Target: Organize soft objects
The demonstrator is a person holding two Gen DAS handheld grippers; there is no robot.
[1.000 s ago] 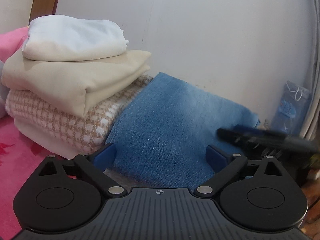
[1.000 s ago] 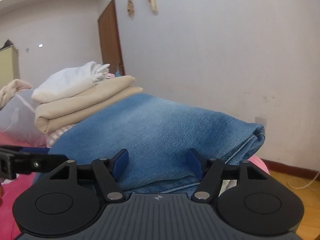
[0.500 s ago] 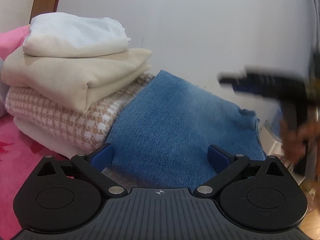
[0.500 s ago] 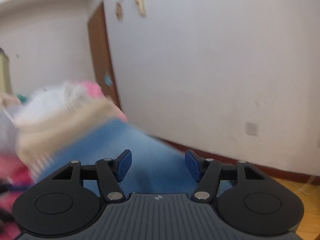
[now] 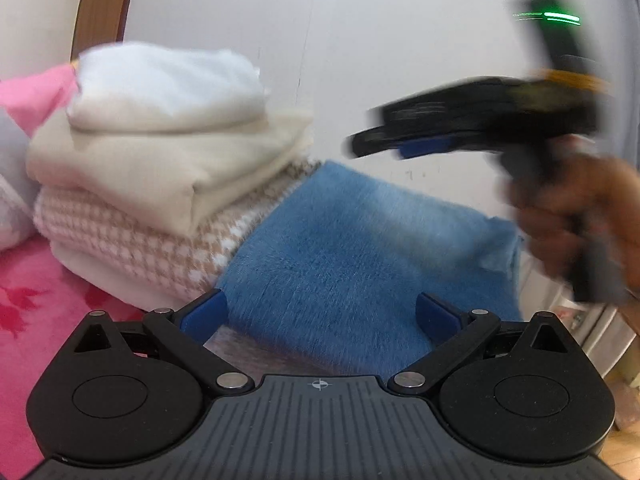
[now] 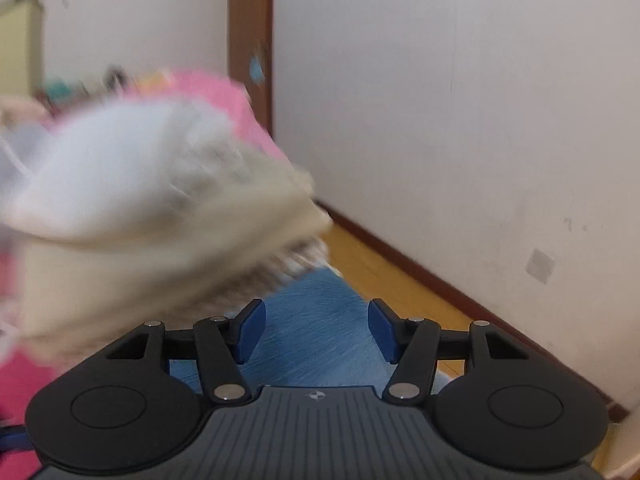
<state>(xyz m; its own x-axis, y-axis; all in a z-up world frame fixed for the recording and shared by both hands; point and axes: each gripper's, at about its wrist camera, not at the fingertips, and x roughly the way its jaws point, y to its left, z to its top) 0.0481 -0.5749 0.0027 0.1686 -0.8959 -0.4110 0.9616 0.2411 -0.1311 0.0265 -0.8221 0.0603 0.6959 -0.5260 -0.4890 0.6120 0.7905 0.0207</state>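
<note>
Four folded things make a soft pile (image 5: 160,184) on the pink bed (image 5: 36,312): a white cloth (image 5: 164,84) on top, a cream one (image 5: 168,168) under it, then a pink and tan checked blanket (image 5: 136,248), then something pale at the bottom. The folded blue jeans (image 5: 352,252) lie just beside the pile, leaning against its side.

The left hand-held gripper (image 5: 320,312) is low at the near edge of the jeans. Its jaws are wide open and hold nothing. The right hand-held gripper (image 5: 404,142) is up in the air above the jeans, held by a hand (image 5: 576,220). In its own view its jaws are open too, with only jeans far below.

I think the job now is to lift the jeans and put them with the pile. It is best to grab the thick folded edge with both grippers, squeeze well, and lift flat so the folds do not fall open.

I see no box or basket.
</note>
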